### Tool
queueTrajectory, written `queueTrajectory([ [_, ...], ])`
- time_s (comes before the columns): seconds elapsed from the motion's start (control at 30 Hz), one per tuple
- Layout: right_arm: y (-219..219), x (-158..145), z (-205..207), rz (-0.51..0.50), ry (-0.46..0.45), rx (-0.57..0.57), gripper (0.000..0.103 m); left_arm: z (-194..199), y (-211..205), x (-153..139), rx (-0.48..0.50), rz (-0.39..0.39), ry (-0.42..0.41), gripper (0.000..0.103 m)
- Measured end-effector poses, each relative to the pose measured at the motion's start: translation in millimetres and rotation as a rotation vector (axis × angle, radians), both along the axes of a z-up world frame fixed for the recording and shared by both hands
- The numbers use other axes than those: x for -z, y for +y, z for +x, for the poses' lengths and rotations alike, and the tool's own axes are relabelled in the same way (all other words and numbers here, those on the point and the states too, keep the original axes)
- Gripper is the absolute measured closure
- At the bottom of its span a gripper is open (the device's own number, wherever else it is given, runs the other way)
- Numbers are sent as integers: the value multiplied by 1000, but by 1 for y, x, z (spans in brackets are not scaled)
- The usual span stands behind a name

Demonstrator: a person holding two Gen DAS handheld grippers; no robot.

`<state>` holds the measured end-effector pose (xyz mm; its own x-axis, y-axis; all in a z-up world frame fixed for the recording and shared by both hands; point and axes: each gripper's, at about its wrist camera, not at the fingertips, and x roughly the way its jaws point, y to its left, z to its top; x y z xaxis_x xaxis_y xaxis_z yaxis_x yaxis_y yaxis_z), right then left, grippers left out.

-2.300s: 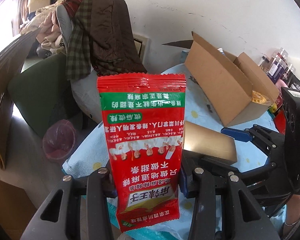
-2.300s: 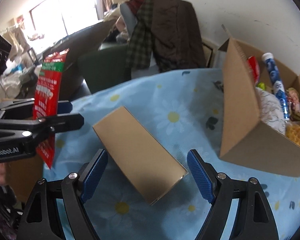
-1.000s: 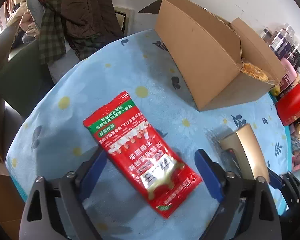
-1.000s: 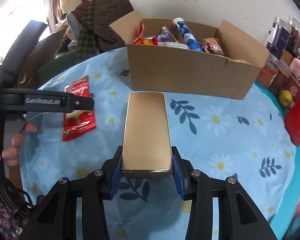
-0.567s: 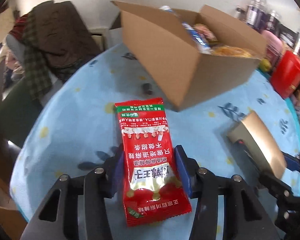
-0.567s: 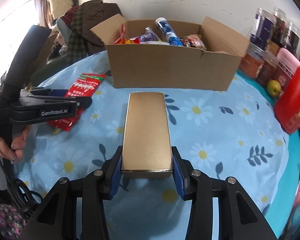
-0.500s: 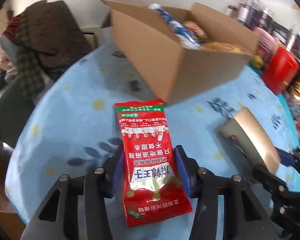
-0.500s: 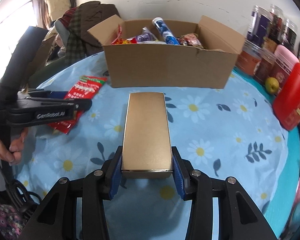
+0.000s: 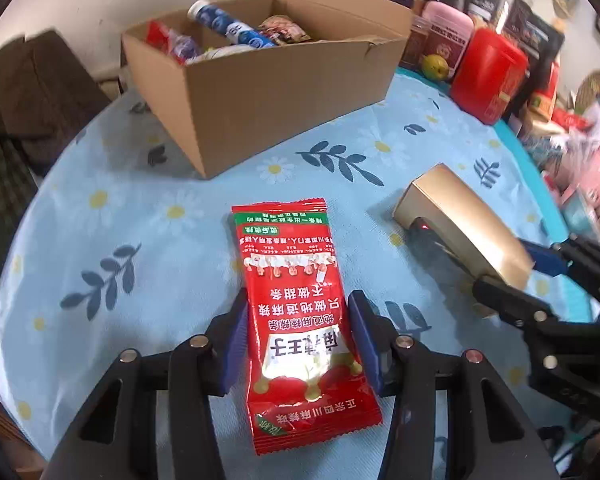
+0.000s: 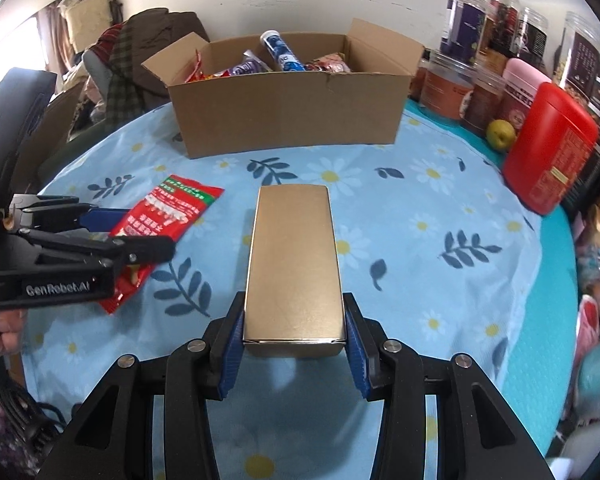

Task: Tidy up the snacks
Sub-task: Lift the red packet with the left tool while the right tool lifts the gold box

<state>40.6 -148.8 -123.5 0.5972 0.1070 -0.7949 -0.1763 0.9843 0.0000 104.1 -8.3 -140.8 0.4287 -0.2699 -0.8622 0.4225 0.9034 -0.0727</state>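
Observation:
My left gripper (image 9: 296,338) is shut on a red snack packet (image 9: 296,300) with Chinese print, held over the blue daisy tablecloth; the packet also shows in the right wrist view (image 10: 162,220). My right gripper (image 10: 294,344) is shut on a gold rectangular box (image 10: 294,264), which also shows in the left wrist view (image 9: 464,224). An open cardboard box (image 10: 288,108) with several snacks and a blue tube (image 10: 280,56) inside stands at the back of the table, and shows in the left wrist view (image 9: 276,92) too.
A red canister (image 10: 548,156), a yellow-green fruit (image 10: 500,132), a pink container (image 10: 520,84) and several jars (image 10: 444,88) line the right side. A chair with piled clothes (image 10: 140,44) stands behind the table at left. The table edge runs along the right.
The left gripper let the packet down onto the table, then closed on it. The right gripper closed on the gold box. Both views have swung toward the cardboard box.

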Motion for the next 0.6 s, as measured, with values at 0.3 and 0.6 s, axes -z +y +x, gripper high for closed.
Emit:
queueTrajectory([
  [0.3,2,9,14,-15,42,-14,48,12,0,6,-45,65,-23,26],
  [0.6,0,17,27,24,63,-42,60,2,-7,1,14,58,-85,58],
])
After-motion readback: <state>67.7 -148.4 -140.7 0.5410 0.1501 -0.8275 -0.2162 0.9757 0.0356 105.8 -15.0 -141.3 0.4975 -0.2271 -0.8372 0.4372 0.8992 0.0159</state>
